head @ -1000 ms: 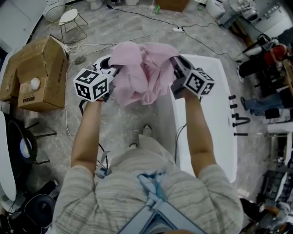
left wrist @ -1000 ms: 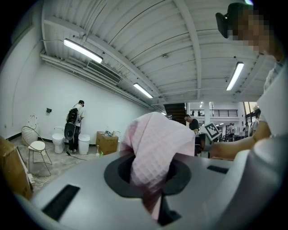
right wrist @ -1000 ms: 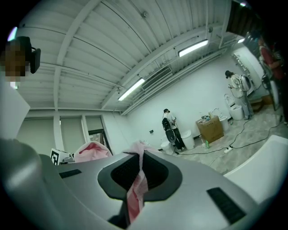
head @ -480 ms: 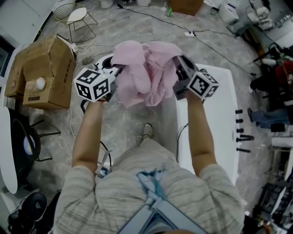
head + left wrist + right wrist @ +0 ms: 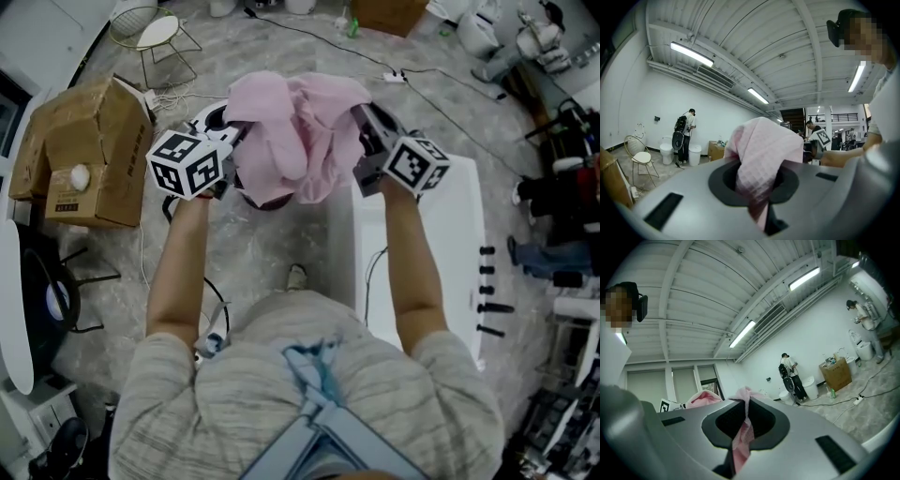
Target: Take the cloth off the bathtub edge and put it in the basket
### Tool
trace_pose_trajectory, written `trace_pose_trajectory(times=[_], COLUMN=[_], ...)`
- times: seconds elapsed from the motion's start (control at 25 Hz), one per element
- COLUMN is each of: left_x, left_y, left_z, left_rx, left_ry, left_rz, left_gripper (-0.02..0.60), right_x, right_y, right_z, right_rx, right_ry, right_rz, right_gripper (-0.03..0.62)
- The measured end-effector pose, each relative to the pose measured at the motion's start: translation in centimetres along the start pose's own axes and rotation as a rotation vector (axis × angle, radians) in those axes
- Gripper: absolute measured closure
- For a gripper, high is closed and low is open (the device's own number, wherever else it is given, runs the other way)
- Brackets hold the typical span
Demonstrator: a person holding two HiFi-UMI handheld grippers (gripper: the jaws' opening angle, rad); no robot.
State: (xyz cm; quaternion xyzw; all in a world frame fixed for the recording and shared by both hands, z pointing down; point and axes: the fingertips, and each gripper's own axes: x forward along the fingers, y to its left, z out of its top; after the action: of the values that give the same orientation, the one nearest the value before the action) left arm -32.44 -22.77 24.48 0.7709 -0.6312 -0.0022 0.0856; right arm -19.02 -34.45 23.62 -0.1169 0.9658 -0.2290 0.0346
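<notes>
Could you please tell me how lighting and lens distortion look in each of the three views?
Head view: dim, even light, darkened bent edges, the pink cloth sharp. Left gripper view: strong fisheye bowing the ceiling beam, a tube light glaring, black corners. Right gripper view: same fisheye and black corners, the near cloth soft.

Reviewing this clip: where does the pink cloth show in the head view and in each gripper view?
Head view: pink cloth at upper centre, bunched and held up at both sides.
Left gripper view: centre, bulging up out of the shut left gripper.
Right gripper view: lower centre, a thin strip pinched in the shut right gripper.
Shared landmark: the brown box on the floor across the room.
</notes>
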Motion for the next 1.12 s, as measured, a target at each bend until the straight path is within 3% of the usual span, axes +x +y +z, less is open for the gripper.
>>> trace_pose_trajectory(times=[0.4,0.8,1.12], left_x=[2.4,4.3,5.7], left_y=[4.9,13.0,19.3], left_z=[0.5,1.8,0.3], left_rx=[-0.015,-0.017,-0.039], left_ry=[-0.013,-0.009,0.029], left_rz=[0.018,-0.046,-0.050], left_gripper=[0.548,0.548,0.548], right_x=[5.8,13.4,19.0], right_y=[-1.0,-1.4,-3.3], right_z=[1.0,1.5,-1.3], right_rx=[-0.001,-0.019,0.030], right_ry=[0.007,-0.017,0.005], right_rz=[0.031,-0.002,-0.046], right_gripper=[0.574,0.574,0.574])
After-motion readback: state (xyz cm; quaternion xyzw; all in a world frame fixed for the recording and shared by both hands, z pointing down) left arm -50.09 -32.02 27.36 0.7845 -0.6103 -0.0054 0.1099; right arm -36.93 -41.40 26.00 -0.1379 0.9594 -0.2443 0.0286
